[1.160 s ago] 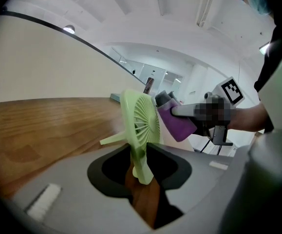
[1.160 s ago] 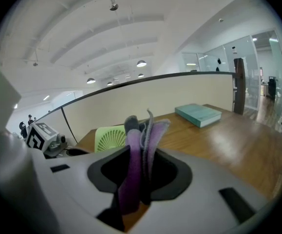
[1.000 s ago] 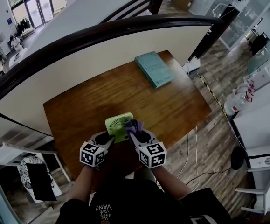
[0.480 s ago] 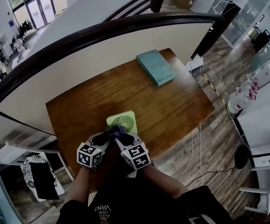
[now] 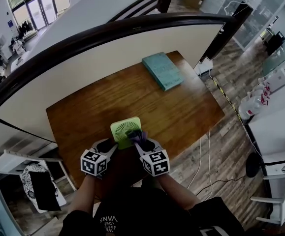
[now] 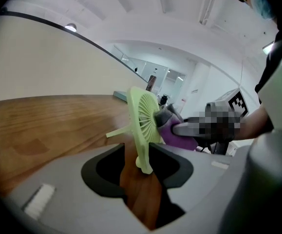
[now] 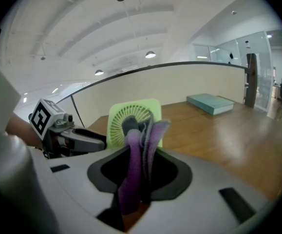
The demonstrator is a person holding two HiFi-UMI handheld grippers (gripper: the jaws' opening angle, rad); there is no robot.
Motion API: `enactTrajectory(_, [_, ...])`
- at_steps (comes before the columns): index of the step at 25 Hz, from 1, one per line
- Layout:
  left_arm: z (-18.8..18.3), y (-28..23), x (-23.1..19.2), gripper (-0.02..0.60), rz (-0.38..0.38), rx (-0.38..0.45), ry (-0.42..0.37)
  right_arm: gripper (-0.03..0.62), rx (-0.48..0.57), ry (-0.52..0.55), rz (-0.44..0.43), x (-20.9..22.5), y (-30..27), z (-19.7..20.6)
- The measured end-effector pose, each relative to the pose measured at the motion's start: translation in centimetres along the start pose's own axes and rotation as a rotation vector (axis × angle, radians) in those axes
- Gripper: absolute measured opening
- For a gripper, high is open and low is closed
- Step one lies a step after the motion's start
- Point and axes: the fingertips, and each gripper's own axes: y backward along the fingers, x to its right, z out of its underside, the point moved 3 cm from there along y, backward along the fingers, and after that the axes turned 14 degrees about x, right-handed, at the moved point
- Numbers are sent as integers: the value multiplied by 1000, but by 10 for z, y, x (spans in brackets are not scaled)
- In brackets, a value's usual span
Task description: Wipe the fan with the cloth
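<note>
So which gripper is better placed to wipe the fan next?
Right: the right gripper holds the purple cloth against the fan. The left gripper, its jaws just opened wider, straddles the fan's edge and carries no cloth.

I watch the right gripper [image 5: 142, 142] drag the purple cloth [image 5: 135, 134] from the fan's [image 5: 119, 128] right edge to its lower middle, then back right of its hub. The left gripper's [image 6: 137, 167] jaws have just been opening, with the fan's bottom edge between them.
</note>
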Motion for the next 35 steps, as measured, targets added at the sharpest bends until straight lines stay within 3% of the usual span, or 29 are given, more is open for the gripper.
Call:
enactTrajectory(5, [-4,-2,2,143,-7,22,21,110,-17,-30,110,35,15,10])
enactTrajectory(10, [-8,-4,2,143,-13,31,26,110,-16,-46,135,44,20,11])
enactTrajectory(14, [-13,1,2,143,-25,54,35,110,-7,-40,85,25,24,8])
enactTrajectory(21, [-22,17,-5,143,-76,97,46,110,-72,32,-151,-53,12,26])
enactTrajectory(24, [-23,23,-5,143,-89,99,45,110,-102,71,-209,-72,0,32])
enactTrajectory(30, [-18,27,-5,141,-110,107,54,110,-128,86,-203,-68,-14,37])
enactTrajectory(35, [-14,23,-4,141,-100,97,62,110,-118,52,-109,-36,-5,31])
